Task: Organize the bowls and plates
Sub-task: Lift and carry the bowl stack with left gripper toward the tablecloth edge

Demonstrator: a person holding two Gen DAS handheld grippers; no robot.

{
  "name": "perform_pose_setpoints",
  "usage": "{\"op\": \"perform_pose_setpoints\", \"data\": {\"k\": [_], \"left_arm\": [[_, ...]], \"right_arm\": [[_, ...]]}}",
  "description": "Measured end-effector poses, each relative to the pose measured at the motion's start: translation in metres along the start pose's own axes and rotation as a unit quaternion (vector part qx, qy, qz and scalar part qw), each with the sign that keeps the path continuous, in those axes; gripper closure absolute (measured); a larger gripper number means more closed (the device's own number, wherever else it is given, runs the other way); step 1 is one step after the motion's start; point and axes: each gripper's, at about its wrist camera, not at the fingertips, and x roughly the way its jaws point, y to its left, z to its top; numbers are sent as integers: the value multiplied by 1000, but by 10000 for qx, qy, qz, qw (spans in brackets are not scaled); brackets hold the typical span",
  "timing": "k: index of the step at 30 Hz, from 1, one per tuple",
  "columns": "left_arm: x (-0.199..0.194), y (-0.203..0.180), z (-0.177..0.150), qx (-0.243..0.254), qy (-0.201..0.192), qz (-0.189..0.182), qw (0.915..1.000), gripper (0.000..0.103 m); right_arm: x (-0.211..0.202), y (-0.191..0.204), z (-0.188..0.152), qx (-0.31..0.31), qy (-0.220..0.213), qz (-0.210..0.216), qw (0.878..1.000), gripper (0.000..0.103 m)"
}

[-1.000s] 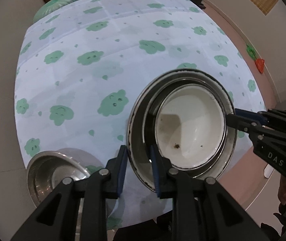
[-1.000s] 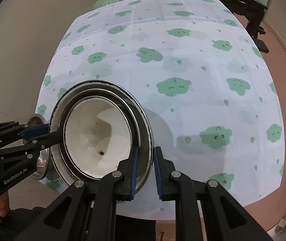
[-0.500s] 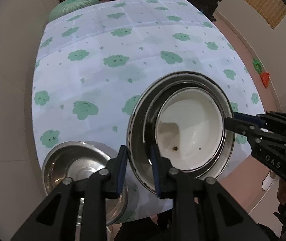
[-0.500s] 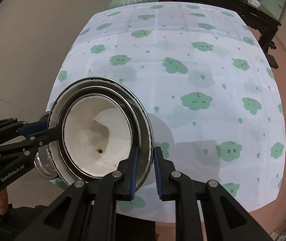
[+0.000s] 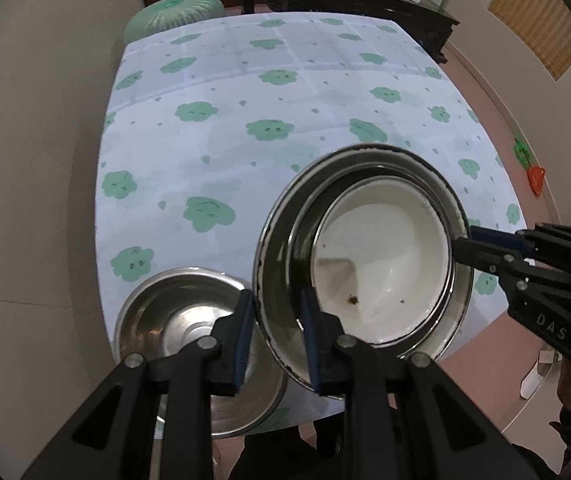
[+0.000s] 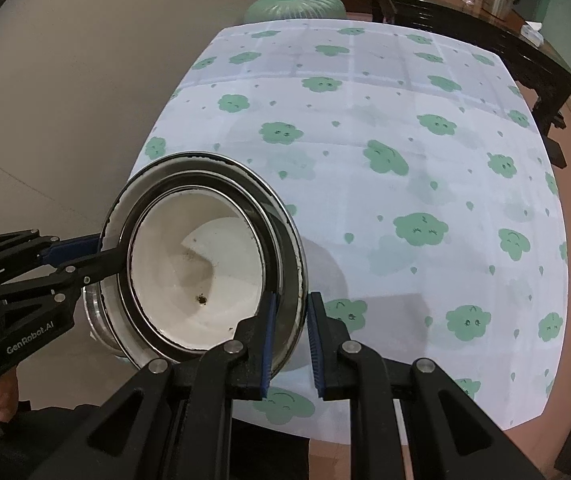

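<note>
**Cloud-print cloth below, a nested stack held by its rim**

Green clouds on a pale tablecloth (image 5: 245, 92) cover the desk under us, with tan floor at its edges.

Nearest to us, the left tool (image 5: 277, 336) is clamped on the rim of the steel bowl (image 5: 281, 264) at about 7 o'clock of that bowl in the left wrist view. The right tool (image 6: 289, 340) pinches the same rim on the far side, at about 5 o'clock in its own view. Both are closed on metal, and the stack hangs clear above the near edge of the desk, tilted toward us.

Inside the steel bowl sits a white bowl (image 5: 385, 264), loose as far as we can judge. We reckon the stack is stiff and fairly heavy for two thin rim grips. Smooth steel may slip between the pads, and the white bowl looks breakable and could slide if the tilt grows. Opposite rim points seem the right hold, kept level.

Just beyond, at 8 o'clock, a second steel bowl (image 5: 189, 312) rests on the desk, partly hidden by the left tool.

Dark specks lie in the white bowl; we cannot tell what they are. Whether a third vessel nests between the two is unclear. Farther off, a green stool (image 6: 295, 4) and dark furniture (image 6: 465, 20) stand behind the desk.
</note>
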Motion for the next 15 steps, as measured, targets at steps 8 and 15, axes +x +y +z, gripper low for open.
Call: {"op": "perform_pose_setpoints", "data": {"k": [8, 15], "left_arm": [[-14, 25, -11, -234, -56, 78, 9997, 82], [-20, 44, -24, -414, -70, 141, 9990, 82]], "right_arm": [[-7, 29, 5, -300, 2, 113, 9995, 86], [-6, 51, 6, -506, 47, 178, 9986, 86]]}}
